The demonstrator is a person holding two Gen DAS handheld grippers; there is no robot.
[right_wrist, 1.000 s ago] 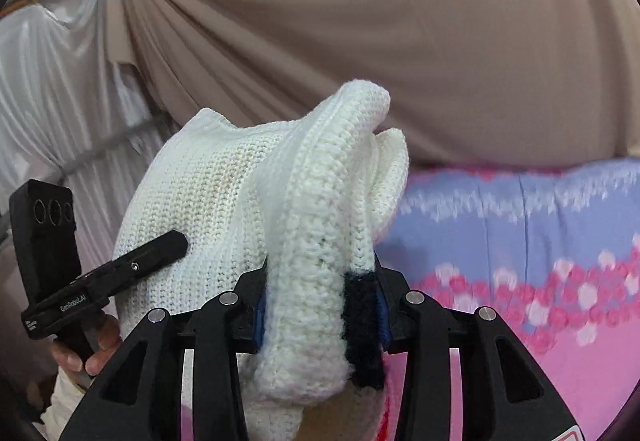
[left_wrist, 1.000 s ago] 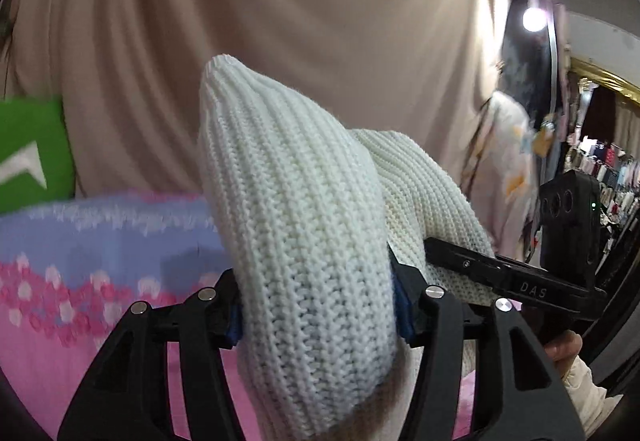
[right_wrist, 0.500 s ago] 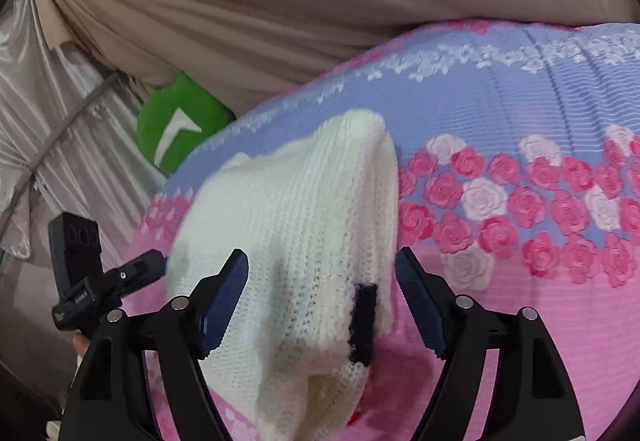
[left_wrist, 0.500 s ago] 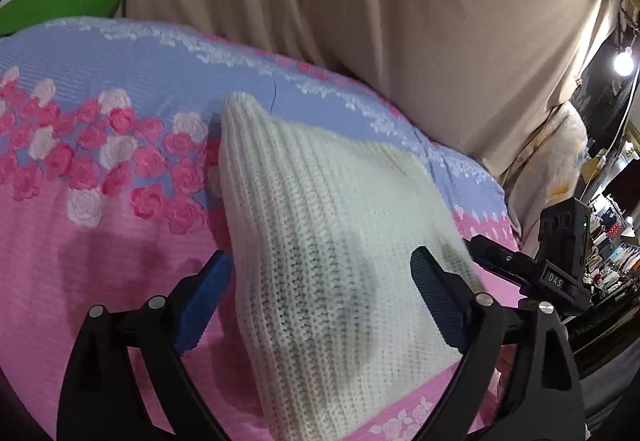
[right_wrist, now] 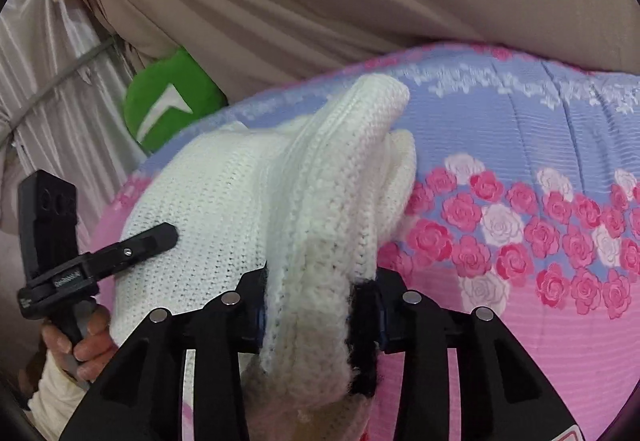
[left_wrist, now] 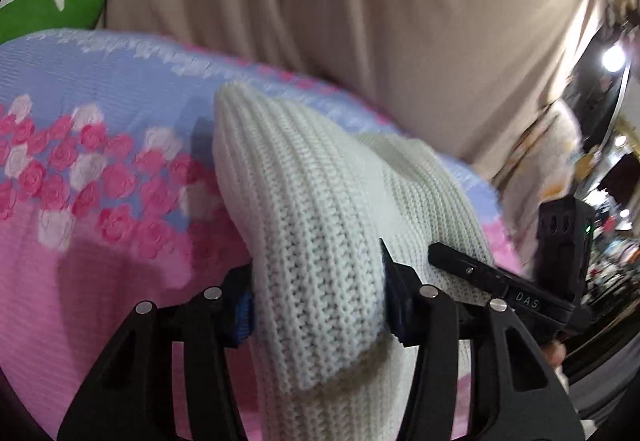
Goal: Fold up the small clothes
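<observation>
knitwear bunched between both tools, held just above pink rose bedspread (left_wrist: 100,281). left gripper (left_wrist: 316,305) closing, blue pads pressed into thick fold of white knit garment (left_wrist: 304,225); right gripper (right_wrist: 320,305) closing too, pinching another bunched edge, the one with black trim (right_wrist: 362,329). rest of garment slung between the two and drooping toward the bedspread, beige curtain (right_wrist: 320,1) and green cushion (right_wrist: 168,97) behind.

likely step: regrip and carry the edge over for a fold. worth doing well:
- keep both pinches level so the knit hangs without twist.
- hold all layers in each pinch; thick ribbing may slip out.
- lower far edge first, lay flat, release only once fabric rests.
- watch for the trim side rolling under.
</observation>
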